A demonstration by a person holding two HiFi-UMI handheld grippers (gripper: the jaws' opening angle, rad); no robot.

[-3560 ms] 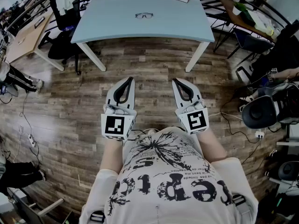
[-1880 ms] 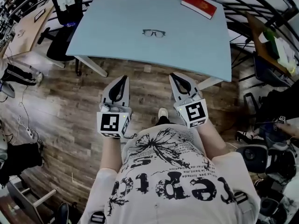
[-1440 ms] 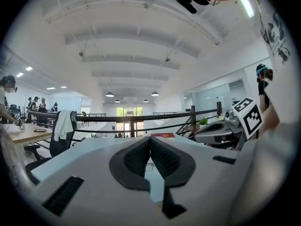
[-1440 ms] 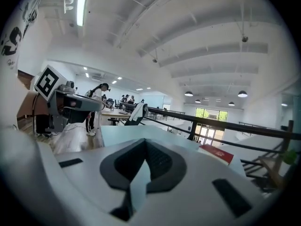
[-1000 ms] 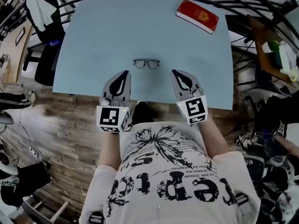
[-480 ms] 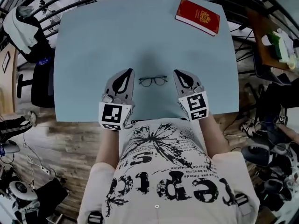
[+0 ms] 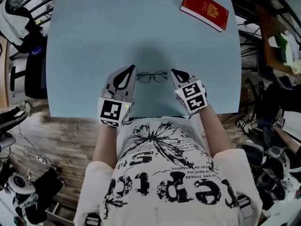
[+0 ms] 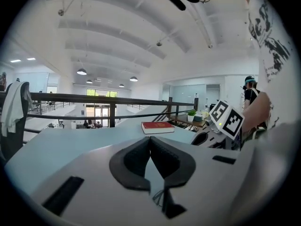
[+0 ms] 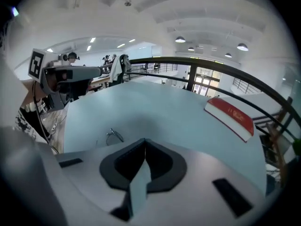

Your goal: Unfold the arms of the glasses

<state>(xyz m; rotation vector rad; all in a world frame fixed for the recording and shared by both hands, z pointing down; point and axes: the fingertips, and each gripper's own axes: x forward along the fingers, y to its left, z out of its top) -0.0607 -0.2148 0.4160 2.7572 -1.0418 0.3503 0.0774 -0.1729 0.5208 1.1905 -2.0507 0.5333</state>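
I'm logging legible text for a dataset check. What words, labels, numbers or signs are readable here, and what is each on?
"rep": seemingly part of the large black print on the person's shirt, in the head view; the rest is too distorted to read.
Small print lines on the shirt: too small to read.
Red book: gold emblem and lettering, too small to read.
Marker cubes: black-and-white square patterns, no words.

Head view overhead, gripper views low, close, sharing table [image 7: 94,41], glasses [image 7: 152,77]
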